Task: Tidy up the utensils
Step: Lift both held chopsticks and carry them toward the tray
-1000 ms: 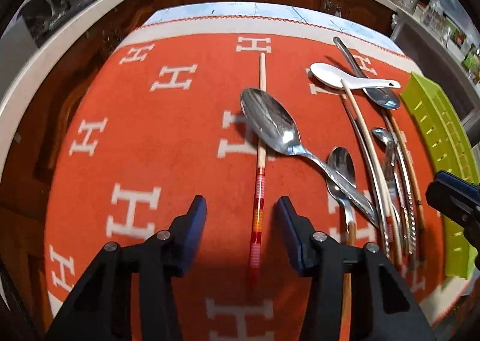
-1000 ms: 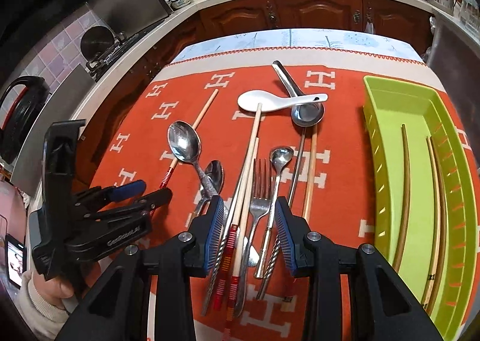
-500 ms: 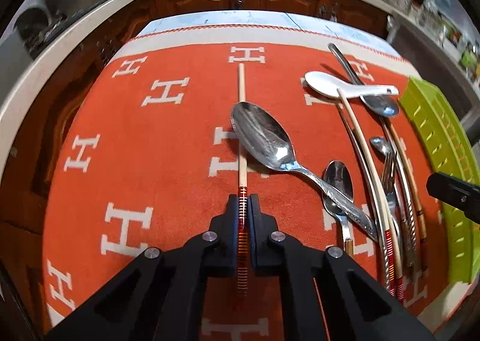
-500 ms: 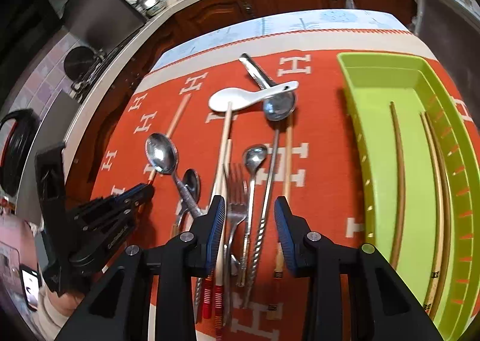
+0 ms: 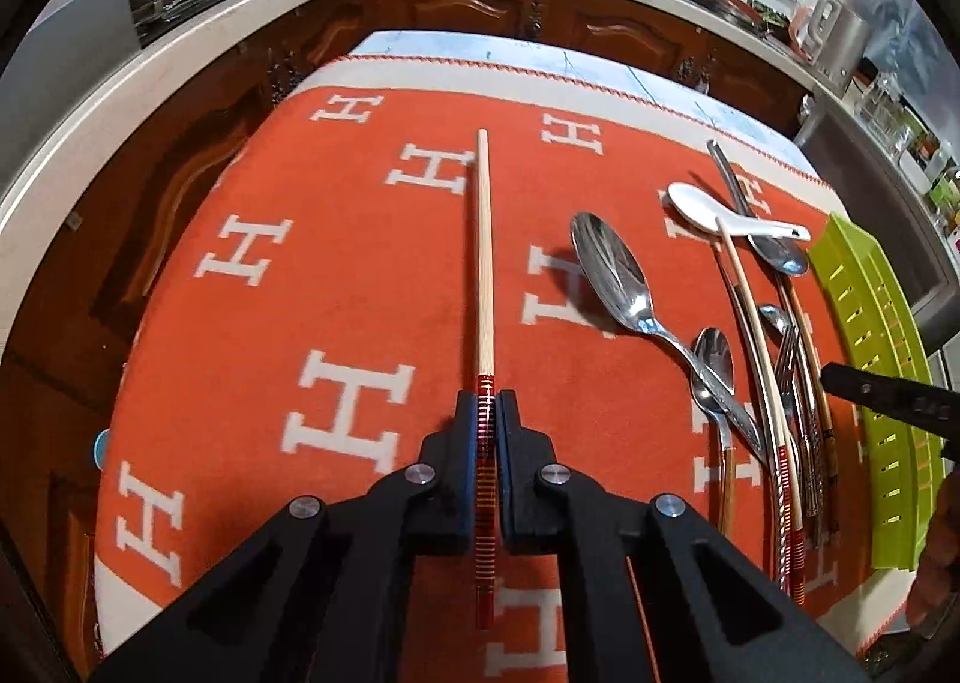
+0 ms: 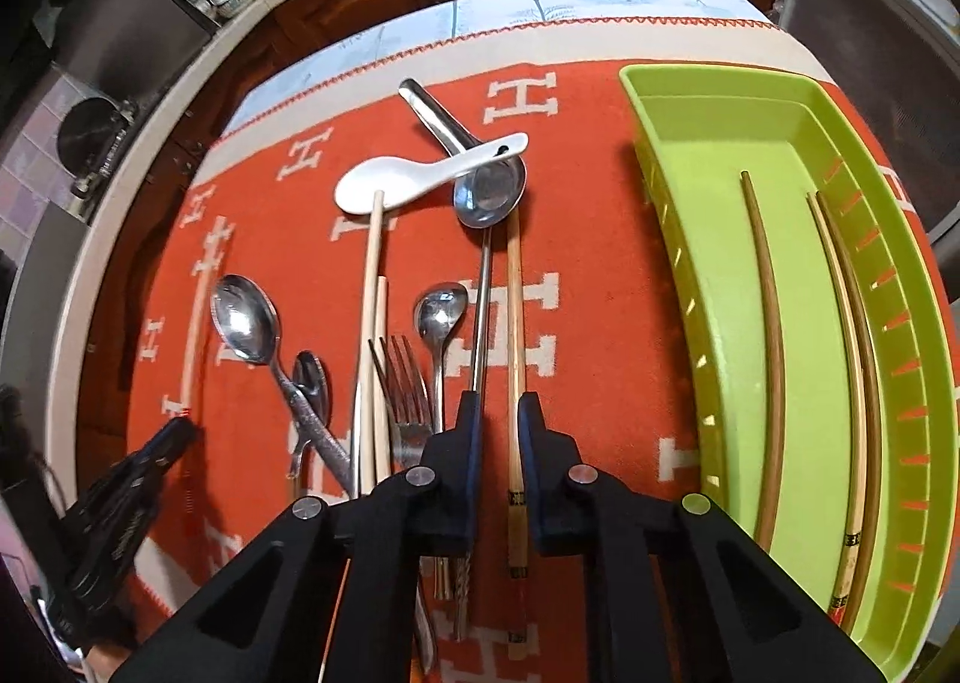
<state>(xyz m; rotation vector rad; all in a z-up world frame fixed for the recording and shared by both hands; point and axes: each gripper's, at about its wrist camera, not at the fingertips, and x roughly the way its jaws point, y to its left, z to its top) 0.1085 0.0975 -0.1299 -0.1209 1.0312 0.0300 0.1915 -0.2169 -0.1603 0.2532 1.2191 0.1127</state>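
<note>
Left gripper [image 5: 485,413]: clamped on red-banded chopstick [image 5: 483,263], lifted clear of large spoon [image 5: 612,269] since 0.5 s ago. Right gripper [image 6: 495,419]: part-open astride brown chopstick [image 6: 515,323], newly shifted. Green tray [image 6: 672,239]: 3 chopsticks; next destination, likely.

The orange woven cloth with white H letters [image 5: 336,275] looked matt and slightly fuzzy. On it, the large polished metal spoon [image 5: 612,269] shone mirror-bright, the white ceramic soup spoon [image 6: 414,176] was glossy, and beside them the lime-green plastic tray [image 6: 708,239] looked smooth.
</note>
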